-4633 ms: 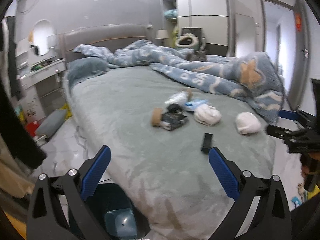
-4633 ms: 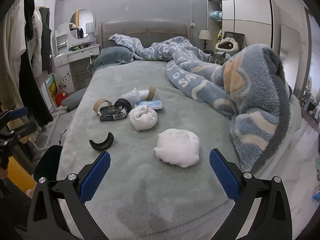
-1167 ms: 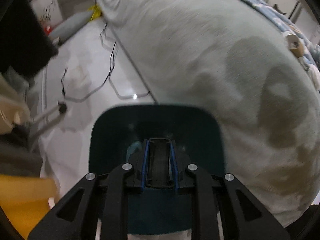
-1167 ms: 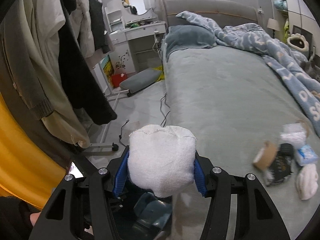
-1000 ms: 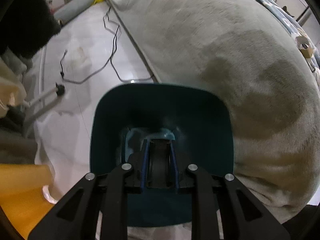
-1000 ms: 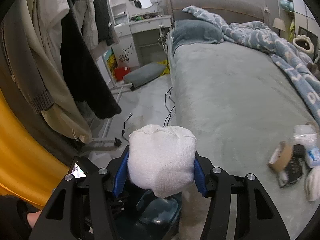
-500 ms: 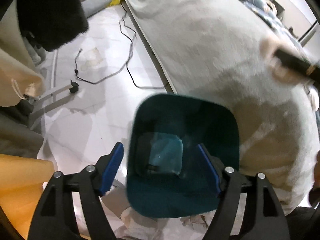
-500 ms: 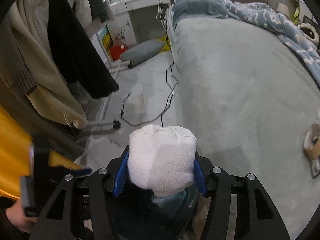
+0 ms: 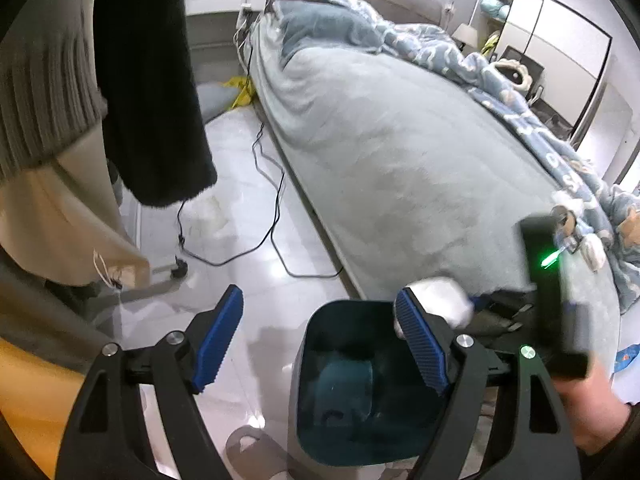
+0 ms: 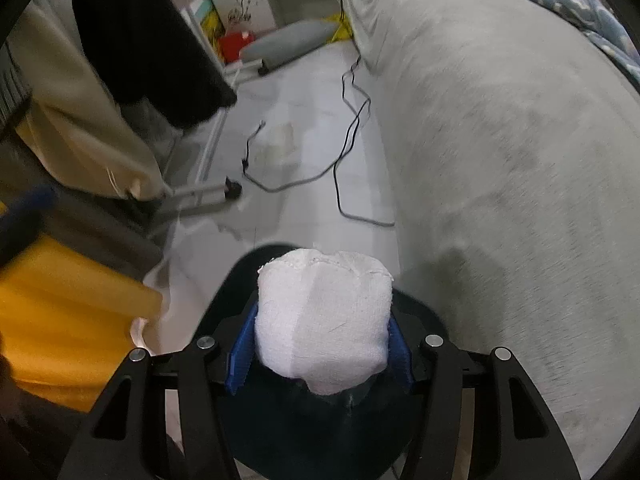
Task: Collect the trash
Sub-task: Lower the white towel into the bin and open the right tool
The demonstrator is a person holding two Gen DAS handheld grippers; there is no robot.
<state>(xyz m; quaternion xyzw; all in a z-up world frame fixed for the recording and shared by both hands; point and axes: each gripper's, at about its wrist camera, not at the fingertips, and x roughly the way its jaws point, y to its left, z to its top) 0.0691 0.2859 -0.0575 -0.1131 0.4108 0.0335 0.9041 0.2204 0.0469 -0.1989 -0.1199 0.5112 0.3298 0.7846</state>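
Since the frame half a second before, the left gripper (image 9: 320, 344) had lifted and swung away from the bin mouth toward the floor and bed, while the right gripper (image 10: 320, 350) had come lower over the bin, its load unchanged.

As for progress, the left fingers were spread wide with nothing between them, and a small dark shape on the floor of the teal bin (image 9: 316, 376) may have been the piece they dropped, though it was too dim to be sure. The right fingers were clenched on a white wad (image 10: 322, 320) of tissue or cloth, held just above the bin's opening and not yet let go. More litter lay on the far right of the bed (image 9: 400, 148), a small cluster (image 9: 576, 236) that was still to be gathered, so the job looked well short of done.

From the left wrist view one could see into the bin, the remaining litter, and the right gripper with the wad from the side. Only the right wrist view showed the wad squarely between the pads (image 10: 240, 354), with the bin's dark rim (image 10: 256, 256) directly beneath, and a black cable (image 10: 344, 168) trailing on the floor beyond.
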